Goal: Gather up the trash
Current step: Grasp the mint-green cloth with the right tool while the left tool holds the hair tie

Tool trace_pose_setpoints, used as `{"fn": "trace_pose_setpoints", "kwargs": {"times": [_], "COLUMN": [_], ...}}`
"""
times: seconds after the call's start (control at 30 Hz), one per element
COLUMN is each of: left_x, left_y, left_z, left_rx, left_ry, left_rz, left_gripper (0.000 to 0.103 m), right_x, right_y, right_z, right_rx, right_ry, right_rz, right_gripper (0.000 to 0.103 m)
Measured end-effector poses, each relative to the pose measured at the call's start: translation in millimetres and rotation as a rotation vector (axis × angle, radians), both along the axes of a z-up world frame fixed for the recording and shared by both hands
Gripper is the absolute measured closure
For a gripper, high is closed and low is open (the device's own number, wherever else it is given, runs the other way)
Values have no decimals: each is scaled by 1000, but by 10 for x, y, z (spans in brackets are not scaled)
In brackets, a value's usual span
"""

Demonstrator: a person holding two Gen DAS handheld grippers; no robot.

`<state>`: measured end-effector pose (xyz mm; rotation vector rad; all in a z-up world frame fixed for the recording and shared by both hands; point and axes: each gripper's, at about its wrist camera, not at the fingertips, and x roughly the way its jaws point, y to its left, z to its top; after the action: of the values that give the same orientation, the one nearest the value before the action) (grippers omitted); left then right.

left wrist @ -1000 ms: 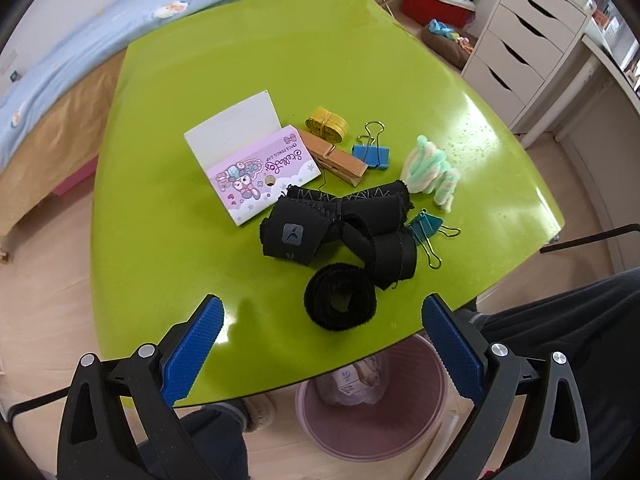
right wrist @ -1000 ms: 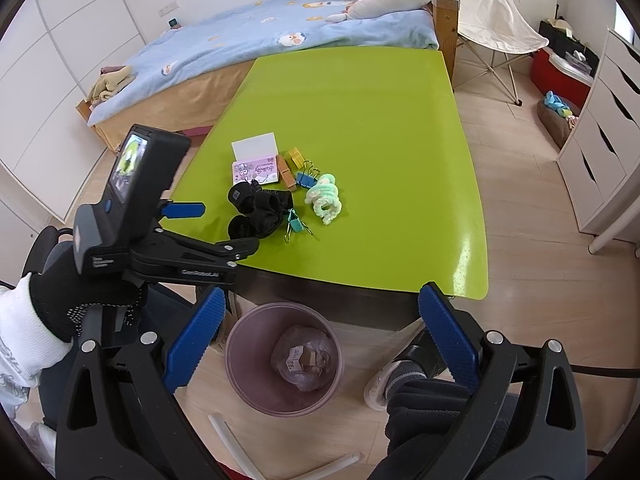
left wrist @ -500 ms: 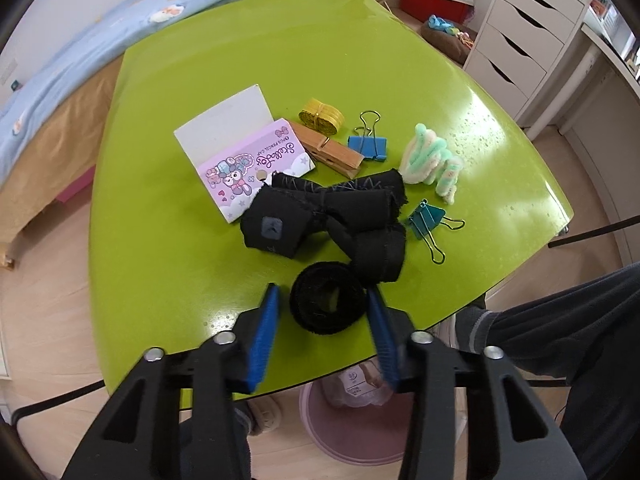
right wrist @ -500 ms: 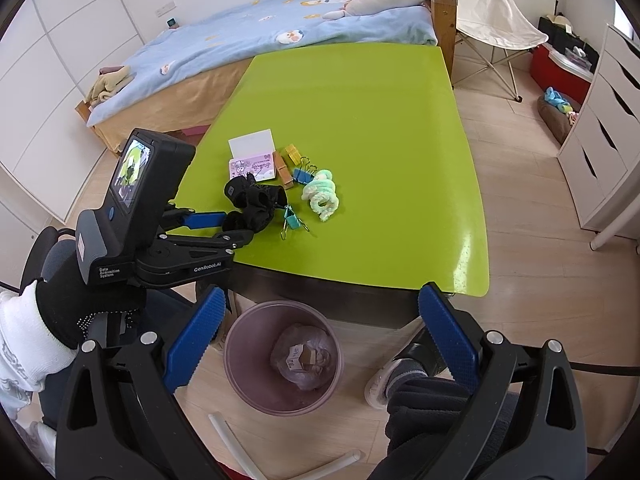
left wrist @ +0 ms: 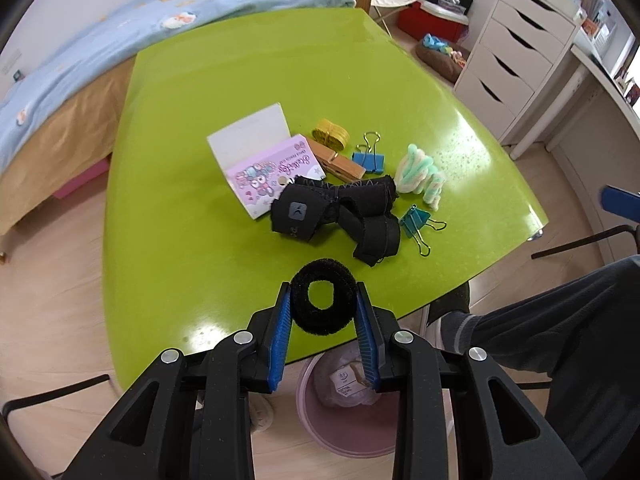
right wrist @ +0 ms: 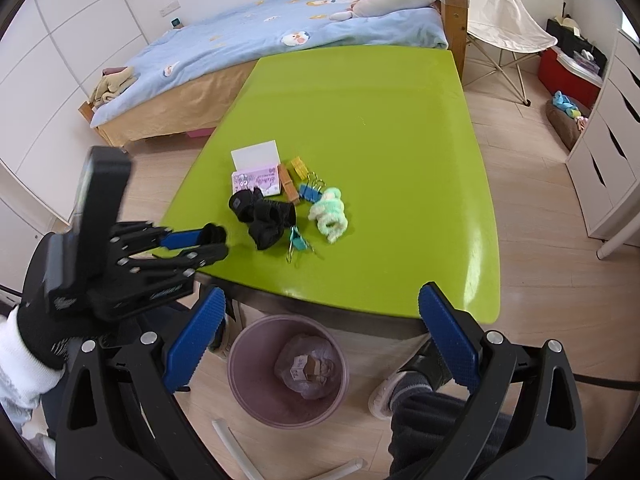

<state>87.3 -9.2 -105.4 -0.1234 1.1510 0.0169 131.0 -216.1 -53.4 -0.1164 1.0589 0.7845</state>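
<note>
My left gripper (left wrist: 323,308) is shut on a black fuzzy ring (left wrist: 323,300) and holds it just above the near edge of the green table (left wrist: 240,80). It also shows in the right wrist view (right wrist: 208,240), with the black ring (right wrist: 214,234) between its blue pads. My right gripper (right wrist: 320,332) is open and empty, above the floor in front of the table. A pink trash bin (right wrist: 288,368) with crumpled trash inside stands on the floor below the table edge; it also shows in the left wrist view (left wrist: 344,432).
On the table lie a black strap bundle (left wrist: 340,212), a pink notepad (left wrist: 268,172), a wooden clothespin (left wrist: 336,160), a yellow band (left wrist: 330,134), blue (left wrist: 370,158) and teal (left wrist: 416,220) binder clips, and a pastel scrunchie (left wrist: 420,176). A bed, white drawers and my legs surround the table.
My left gripper moved forward over the table edge, closed its jaws on the black ring and lifted it slightly. The right gripper stayed open and almost still.
</note>
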Motion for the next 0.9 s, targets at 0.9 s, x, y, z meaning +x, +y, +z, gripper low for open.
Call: {"fn": "trace_pose_setpoints", "kwargs": {"times": [0.9], "left_x": [-298], "left_y": [151], "left_z": [277], "left_rx": [-53], "left_ry": [-70], "left_rz": [12], "left_gripper": [73], "right_x": [861], "right_y": [988], "right_z": [-698], "right_rx": [-207], "right_ry": [113], "right_rz": [139], "right_gripper": [32]}}
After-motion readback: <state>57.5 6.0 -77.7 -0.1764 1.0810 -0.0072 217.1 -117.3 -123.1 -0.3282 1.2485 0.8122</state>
